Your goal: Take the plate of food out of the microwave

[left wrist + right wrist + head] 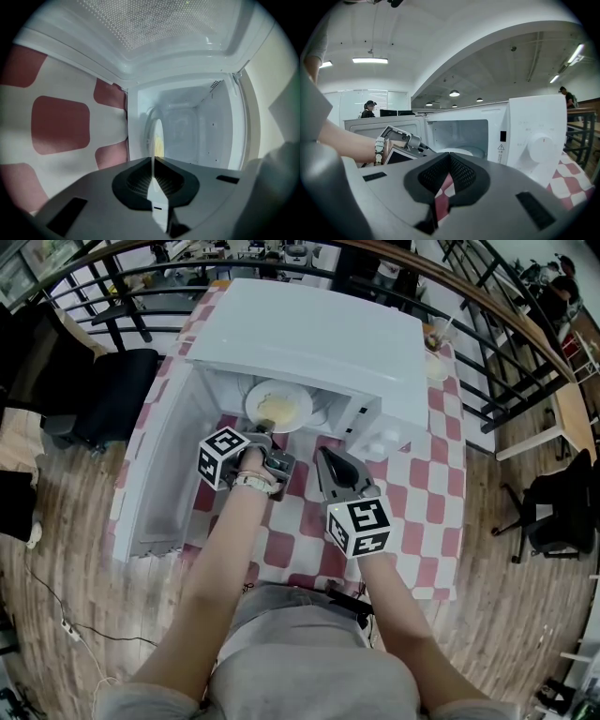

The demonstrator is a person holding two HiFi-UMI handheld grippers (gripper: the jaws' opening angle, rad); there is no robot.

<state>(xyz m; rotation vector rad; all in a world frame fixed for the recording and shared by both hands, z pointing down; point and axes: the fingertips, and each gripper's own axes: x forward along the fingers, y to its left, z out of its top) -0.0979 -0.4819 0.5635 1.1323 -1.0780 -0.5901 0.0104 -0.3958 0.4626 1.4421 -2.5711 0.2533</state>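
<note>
The white microwave (319, 343) stands open on the checked table, its door (164, 474) swung out to the left. A white plate (278, 406) with yellow food on it sits at the mouth of the cavity. My left gripper (263, 439) is shut on the plate's near rim. In the left gripper view the plate (158, 133) stands edge-on, its rim running down between the closed jaws of the left gripper (153, 180). My right gripper (328, 457) hovers shut and empty over the cloth, in front of the control panel. In its own view the right gripper (449, 161) faces the plate (457, 152).
A red-and-white checked cloth (412, 512) covers the table. A cup (439, 331) stands behind the microwave at the back right. A black chair (112, 395) is to the left, another (558, 507) to the right, and a curved railing (497, 315) runs behind the table.
</note>
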